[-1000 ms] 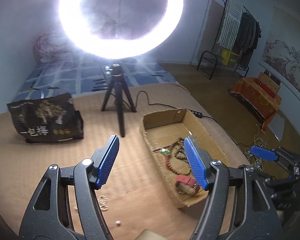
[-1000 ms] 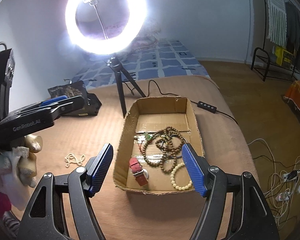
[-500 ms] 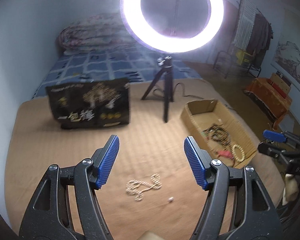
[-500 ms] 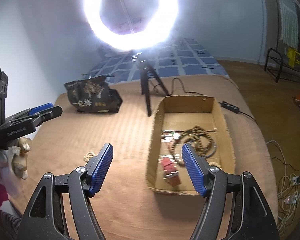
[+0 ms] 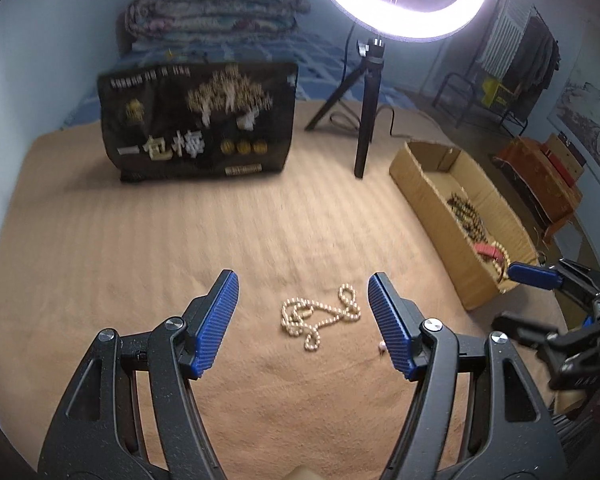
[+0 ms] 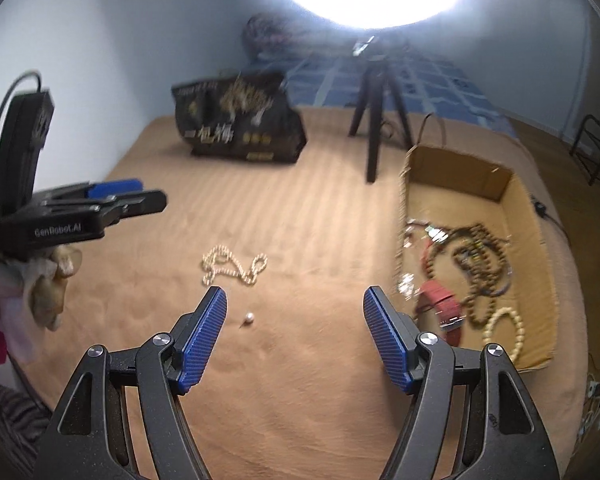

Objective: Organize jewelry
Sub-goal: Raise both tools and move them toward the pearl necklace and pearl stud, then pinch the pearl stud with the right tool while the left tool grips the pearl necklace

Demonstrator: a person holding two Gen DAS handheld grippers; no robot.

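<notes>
A cream bead necklace [image 5: 319,317] lies loose on the brown cloth, between and just beyond the tips of my open, empty left gripper [image 5: 302,316]. It also shows in the right wrist view [image 6: 233,265]. A small loose pearl [image 6: 248,319] lies near it, partly behind the left gripper's right finger [image 5: 381,346]. My right gripper [image 6: 295,326] is open and empty above the cloth, left of the cardboard box [image 6: 538,256]. The box holds brown bead strings [image 6: 476,256], a red watch strap [image 6: 440,300] and a cream bracelet [image 6: 504,330].
A black printed bag [image 5: 198,126] stands at the back. A ring light on a black tripod [image 5: 366,120] stands beside the box [image 5: 432,196]. A blue patterned bed with a rolled quilt lies behind. A cable runs off the table's right side.
Both grippers have swung left, away from the box. The necklace now lies centred between the left gripper's fingers and closer. Both stay open.
</notes>
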